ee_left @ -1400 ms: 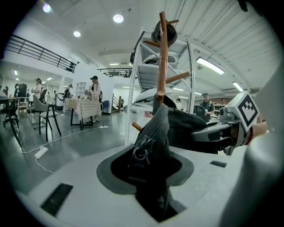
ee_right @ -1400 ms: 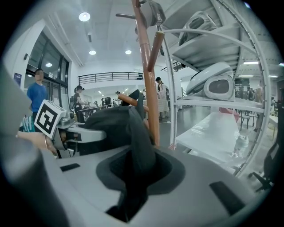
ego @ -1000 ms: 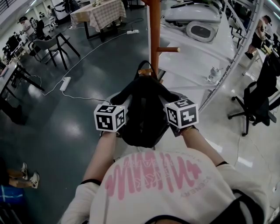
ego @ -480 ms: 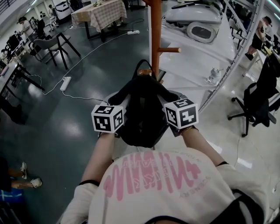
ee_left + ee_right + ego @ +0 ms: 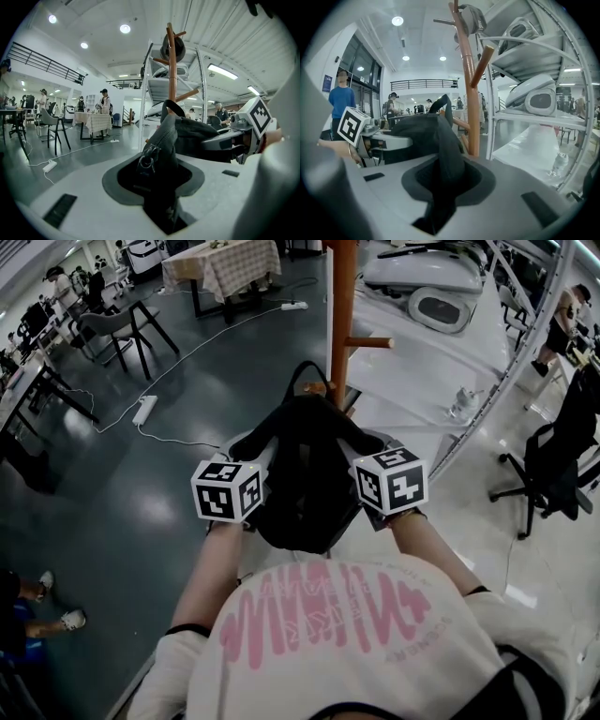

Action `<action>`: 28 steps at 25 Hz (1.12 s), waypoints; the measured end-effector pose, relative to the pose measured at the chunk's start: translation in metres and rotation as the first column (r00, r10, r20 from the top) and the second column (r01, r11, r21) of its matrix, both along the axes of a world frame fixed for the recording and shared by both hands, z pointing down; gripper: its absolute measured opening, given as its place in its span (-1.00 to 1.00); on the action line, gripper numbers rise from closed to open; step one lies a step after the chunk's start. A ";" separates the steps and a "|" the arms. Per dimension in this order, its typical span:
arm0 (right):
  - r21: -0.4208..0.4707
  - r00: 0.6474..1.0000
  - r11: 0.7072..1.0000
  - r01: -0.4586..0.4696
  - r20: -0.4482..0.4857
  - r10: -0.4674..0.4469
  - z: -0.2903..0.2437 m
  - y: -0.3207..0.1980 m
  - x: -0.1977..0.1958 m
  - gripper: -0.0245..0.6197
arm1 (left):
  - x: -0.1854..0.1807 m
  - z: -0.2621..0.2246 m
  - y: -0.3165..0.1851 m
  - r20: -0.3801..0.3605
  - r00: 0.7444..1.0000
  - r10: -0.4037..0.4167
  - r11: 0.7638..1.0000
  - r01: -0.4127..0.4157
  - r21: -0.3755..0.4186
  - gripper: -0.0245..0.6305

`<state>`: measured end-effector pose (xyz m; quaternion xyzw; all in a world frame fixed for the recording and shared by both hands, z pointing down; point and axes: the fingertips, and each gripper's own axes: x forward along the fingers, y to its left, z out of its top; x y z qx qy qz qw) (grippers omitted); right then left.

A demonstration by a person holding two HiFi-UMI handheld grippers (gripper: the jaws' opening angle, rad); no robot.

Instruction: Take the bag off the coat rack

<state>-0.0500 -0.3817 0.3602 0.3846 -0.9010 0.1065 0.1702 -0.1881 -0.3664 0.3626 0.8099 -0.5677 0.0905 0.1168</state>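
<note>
Head view: at the far left the dark floor (image 5: 141,512) lies open. Only a white power strip (image 5: 144,409) with its cable lies on it, and a chair (image 5: 122,329) and a cloth-covered table (image 5: 220,266) stand well back.

Toward the middle, the left gripper (image 5: 253,454) has its jaws nearly together, pinching a fold of the black bag (image 5: 305,474) on the bag's left side. The left gripper view shows the fabric, with a metal ring on it, squeezed between them. The bag hangs between the two grippers against the foot-side of the coat rack (image 5: 341,306). Its loop handle (image 5: 309,371) stands up right at the pole, apparently round the tip of a low peg. A longer peg (image 5: 367,342) juts to the right above it.

The right gripper (image 5: 370,451) is likewise clamped on a fold at the bag's right side, as the right gripper view shows.

Just right of the pole a white shelf unit (image 5: 441,343) with a slanting metal frame closes in, leaving little room there. Beyond it, an office chair (image 5: 553,465) stands on pale floor.
</note>
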 end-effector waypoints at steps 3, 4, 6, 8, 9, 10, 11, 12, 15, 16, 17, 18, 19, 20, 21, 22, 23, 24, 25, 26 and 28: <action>0.002 1.000 1.000 0.011 0.005 -0.011 -0.002 0.003 -0.002 -0.70 | -0.001 -0.003 0.005 0.001 1.000 -0.007 1.000 0.007 0.006 -0.54; 0.002 1.000 1.000 0.014 0.006 -0.014 -0.003 0.004 -0.002 -0.70 | -0.001 -0.004 0.007 0.002 1.000 -0.010 1.000 0.010 0.007 -0.54; 0.002 1.000 1.000 0.021 0.006 -0.021 -0.004 0.006 -0.003 -0.70 | -0.002 -0.006 0.010 0.000 1.000 -0.018 1.000 0.018 0.009 -0.54; 0.004 1.000 1.000 0.029 0.005 -0.029 -0.005 0.009 -0.005 -0.71 | -0.004 -0.006 0.014 -0.003 1.000 -0.028 1.000 0.029 0.011 -0.54; 0.005 0.999 0.999 0.034 0.005 -0.034 -0.005 0.010 -0.006 -0.70 | -0.005 -0.007 0.016 -0.004 0.999 -0.033 0.999 0.033 0.013 -0.54; 0.005 0.999 0.999 0.038 0.006 -0.038 -0.005 0.012 -0.006 -0.70 | -0.005 -0.006 0.017 -0.004 0.999 -0.037 0.999 0.037 0.014 -0.54; 0.004 0.999 0.999 0.043 0.007 -0.043 -0.004 0.013 -0.006 -0.70 | -0.005 -0.006 0.019 -0.004 0.999 -0.042 0.999 0.042 0.014 -0.54; 0.003 0.999 0.999 0.047 0.008 -0.047 -0.004 0.014 -0.007 -0.70 | -0.005 -0.006 0.021 -0.004 0.999 -0.046 0.999 0.046 0.014 -0.54; 0.000 0.998 0.998 0.059 0.009 -0.059 -0.005 0.018 -0.008 -0.70 | -0.007 -0.006 0.025 -0.009 0.998 -0.060 0.998 0.060 0.014 -0.54; 0.000 0.998 0.998 0.062 0.008 -0.062 -0.005 0.019 -0.009 -0.70 | -0.008 -0.006 0.027 -0.011 0.998 -0.064 0.998 0.064 0.015 -0.54; 0.001 0.998 0.998 0.066 0.008 -0.066 -0.005 0.021 -0.011 -0.70 | -0.009 -0.007 0.029 -0.013 0.998 -0.067 0.998 0.067 0.017 -0.54; 0.002 0.998 0.998 0.070 0.007 -0.070 -0.006 0.022 -0.012 -0.70 | -0.010 -0.007 0.031 -0.014 0.997 -0.071 0.997 0.071 0.018 -0.54; 0.002 0.997 0.997 0.074 0.007 -0.074 -0.006 0.024 -0.014 -0.70 | -0.012 -0.007 0.033 -0.016 0.997 -0.075 0.997 0.075 0.019 -0.54; 0.001 0.997 0.997 0.078 0.007 -0.078 -0.006 0.025 -0.015 -0.70 | -0.013 -0.007 0.035 -0.017 0.997 -0.079 0.997 0.080 0.018 -0.54; -0.001 0.997 0.997 0.082 0.007 -0.082 -0.005 0.027 -0.016 -0.70 | -0.014 -0.006 0.037 -0.019 0.996 -0.083 0.996 0.084 0.016 -0.54; -0.003 0.996 0.996 0.085 0.007 -0.085 -0.004 0.028 -0.016 -0.70 | -0.014 -0.005 0.039 -0.020 0.996 -0.088 0.996 0.088 0.014 -0.54; -0.006 0.996 0.996 0.088 0.007 -0.088 -0.003 0.029 -0.017 -0.70 | -0.014 -0.004 0.040 -0.022 0.996 -0.092 0.996 0.092 0.012 -0.54; -0.008 0.996 0.996 0.090 0.007 -0.090 -0.002 0.030 -0.017 -0.70 | -0.014 -0.003 0.042 -0.023 0.995 -0.096 0.995 0.097 0.010 -0.54; -0.011 0.996 0.996 0.093 0.007 -0.093 -0.001 0.031 -0.018 -0.70 | -0.015 -0.002 0.044 -0.024 0.995 -0.100 0.995 0.101 0.007 -0.54; -0.013 0.995 0.995 0.096 0.006 -0.096 0.000 0.033 -0.019 -0.71 | -0.015 0.000 0.046 -0.026 0.994 -0.104 0.995 0.104 0.004 -0.54; -0.019 0.995 0.995 0.102 0.004 -0.102 0.003 0.037 -0.021 -0.70 | -0.017 0.002 0.051 -0.030 0.994 -0.109 0.994 0.109 -0.002 -0.54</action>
